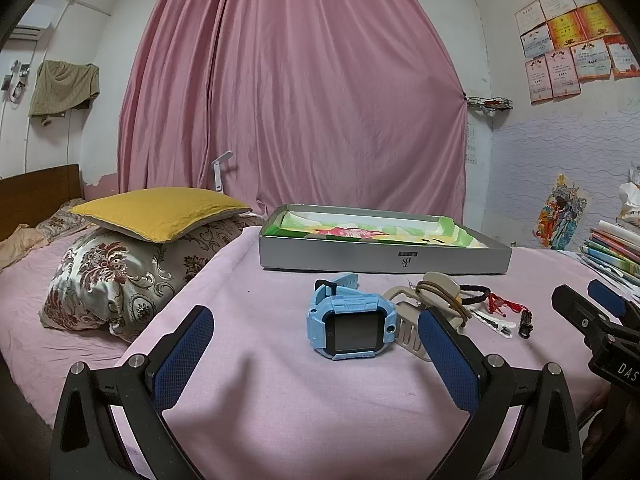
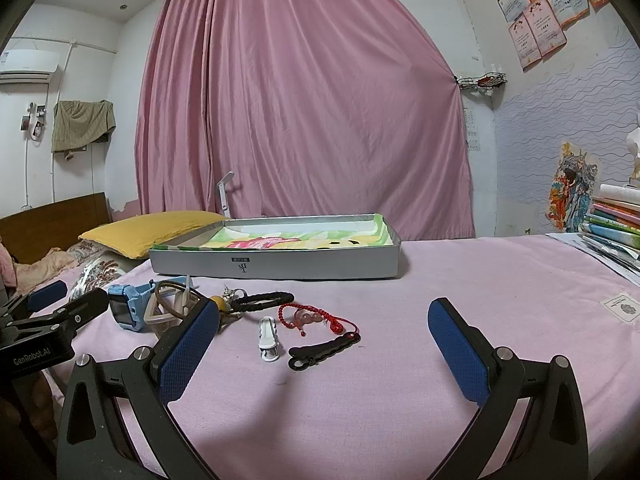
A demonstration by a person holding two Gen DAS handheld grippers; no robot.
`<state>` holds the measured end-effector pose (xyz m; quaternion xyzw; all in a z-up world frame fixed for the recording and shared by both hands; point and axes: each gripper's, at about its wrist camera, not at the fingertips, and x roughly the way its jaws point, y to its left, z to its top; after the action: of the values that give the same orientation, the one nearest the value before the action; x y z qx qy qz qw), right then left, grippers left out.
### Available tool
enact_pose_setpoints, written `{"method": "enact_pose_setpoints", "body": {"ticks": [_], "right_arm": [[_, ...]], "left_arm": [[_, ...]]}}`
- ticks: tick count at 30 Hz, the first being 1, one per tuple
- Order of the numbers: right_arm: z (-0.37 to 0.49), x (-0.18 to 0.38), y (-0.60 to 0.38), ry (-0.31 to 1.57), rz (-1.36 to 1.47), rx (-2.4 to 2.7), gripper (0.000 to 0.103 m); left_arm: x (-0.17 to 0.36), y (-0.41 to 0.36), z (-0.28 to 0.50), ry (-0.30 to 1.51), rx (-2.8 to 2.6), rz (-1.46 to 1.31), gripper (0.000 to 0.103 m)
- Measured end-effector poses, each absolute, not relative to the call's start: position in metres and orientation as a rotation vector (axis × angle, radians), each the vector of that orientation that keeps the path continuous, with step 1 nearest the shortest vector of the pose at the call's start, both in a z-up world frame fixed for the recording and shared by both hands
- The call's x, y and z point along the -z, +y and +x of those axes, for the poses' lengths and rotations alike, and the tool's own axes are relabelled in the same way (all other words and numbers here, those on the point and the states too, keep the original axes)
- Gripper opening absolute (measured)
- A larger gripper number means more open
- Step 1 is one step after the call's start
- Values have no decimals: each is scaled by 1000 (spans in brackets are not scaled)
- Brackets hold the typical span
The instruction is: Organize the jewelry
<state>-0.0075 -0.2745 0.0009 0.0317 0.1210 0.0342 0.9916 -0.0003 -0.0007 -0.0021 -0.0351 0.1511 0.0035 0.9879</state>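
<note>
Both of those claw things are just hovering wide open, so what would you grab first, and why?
Probably the blue watch. It lies on the pink sheet right ahead of the open left gripper, apart enough from the tangle of bands to pinch cleanly. The grey box stands open just beyond it, so easing forward around the watch looks like the simplest start.

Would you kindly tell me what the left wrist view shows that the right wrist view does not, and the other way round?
Only the left wrist view shows the blue watch's dark screen face-on and the patterned pillow in full under the yellow one. Only the right wrist view shows the red bracelet, white hair clip and black hair clip spread clearly apart, plus a label on the pink cloth. Both share the open grey box with its colourful lining, the pink curtain, and both open grippers: left gripper, right gripper.
</note>
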Motion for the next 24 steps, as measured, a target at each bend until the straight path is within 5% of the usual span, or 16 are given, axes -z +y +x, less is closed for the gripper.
{"method": "enact_pose_setpoints", "body": {"ticks": [24], "right_arm": [[-8, 1, -274, 243, 64, -71, 102]], "left_arm": [[2, -1, 0, 302, -8, -68, 102]]}}
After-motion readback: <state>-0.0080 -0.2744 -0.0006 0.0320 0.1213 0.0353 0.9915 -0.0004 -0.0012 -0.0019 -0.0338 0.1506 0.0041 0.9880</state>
